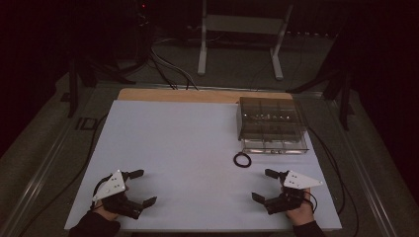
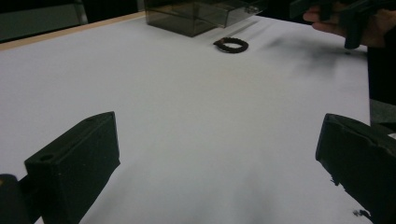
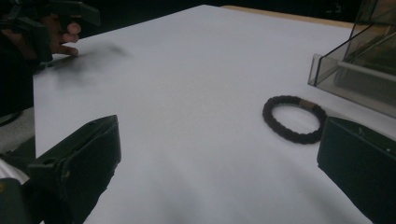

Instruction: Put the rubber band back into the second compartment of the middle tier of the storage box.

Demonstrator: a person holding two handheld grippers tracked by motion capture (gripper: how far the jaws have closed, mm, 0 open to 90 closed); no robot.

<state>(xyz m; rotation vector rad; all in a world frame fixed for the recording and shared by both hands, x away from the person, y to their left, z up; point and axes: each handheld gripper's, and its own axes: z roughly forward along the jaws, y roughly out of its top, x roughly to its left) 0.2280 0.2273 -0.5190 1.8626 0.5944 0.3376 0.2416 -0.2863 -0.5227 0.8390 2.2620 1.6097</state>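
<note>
A white board [image 1: 188, 148] covers the table, with a strip of bare wood [image 1: 197, 95] showing along its far edge. The room around it is dark; cables [image 1: 168, 69] run over the grey floor behind, near the legs of a white stand [image 1: 237, 44].

The left gripper [image 1: 141, 187] sits at the near left corner of the board, held in a hand in a dark sleeve, with its jaws pointing toward the middle of the board. Its jaws stand wide apart with only bare white board between them.

The right gripper [image 1: 262, 185] sits at the near right corner, its jaws turned inward toward the left one and also spread wide, with nothing between them.

A dark hair tie [image 3: 293, 118] lies flat on the board, beyond the right gripper's jaws and just ahead of the tip of the one on the right in the right gripper view, not touching it. Just past the hair tie stands a clear plastic box [image 1: 271, 123], with its drawer pulled out toward the tie.
</note>
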